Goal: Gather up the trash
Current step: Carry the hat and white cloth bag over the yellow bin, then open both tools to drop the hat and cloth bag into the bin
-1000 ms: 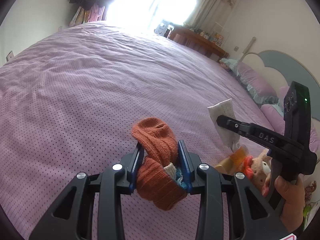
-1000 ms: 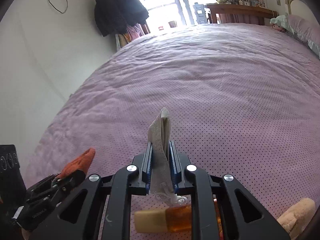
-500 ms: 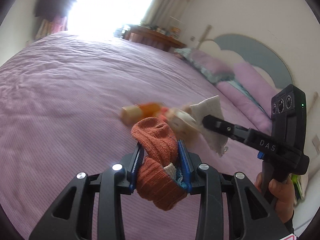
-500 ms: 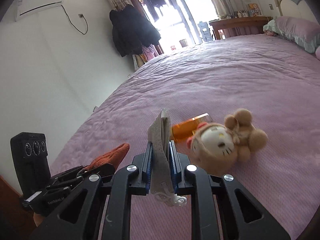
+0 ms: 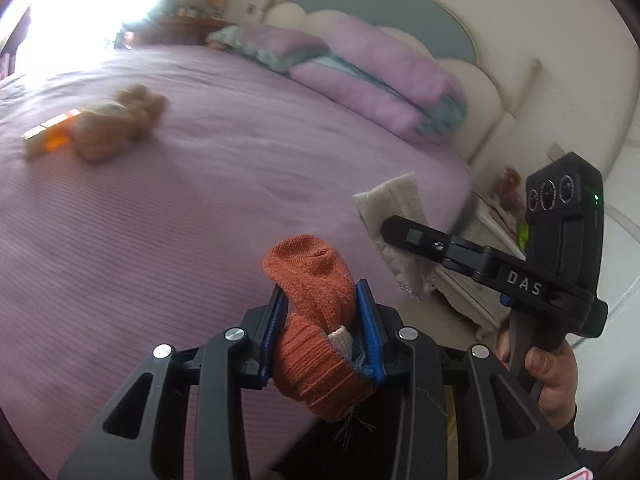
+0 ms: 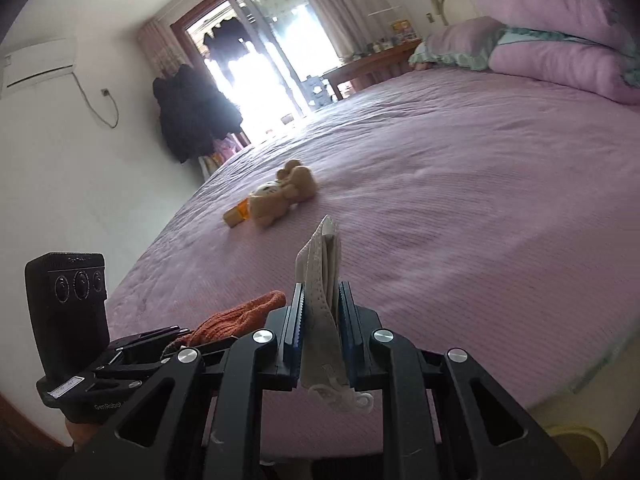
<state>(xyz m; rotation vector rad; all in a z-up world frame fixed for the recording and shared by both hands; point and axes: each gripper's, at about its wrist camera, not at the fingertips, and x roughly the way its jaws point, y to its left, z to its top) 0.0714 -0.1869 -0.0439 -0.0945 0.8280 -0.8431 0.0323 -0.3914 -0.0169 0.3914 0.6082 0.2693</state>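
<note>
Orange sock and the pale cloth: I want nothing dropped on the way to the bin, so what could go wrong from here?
1. The orange sock bulges out above and below the left tongs, pinched only at its middle; it might slip.
2. The pale cloth has a thin loop dangling under the right tongs that may snag.
3. The orange bottle beside the plush toy could be forgotten on the bed.

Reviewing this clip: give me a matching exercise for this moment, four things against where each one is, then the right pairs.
Things:
1. orange sock
2. beige sock
3. plush toy
4. pink pillows

Places:
A. lying on the bedspread beside an amber bottle
B. clamped in the right gripper
C. stacked by the headboard
D. clamped in the left gripper

Pairs: 1-D, 2-B, 3-A, 4-C
</note>
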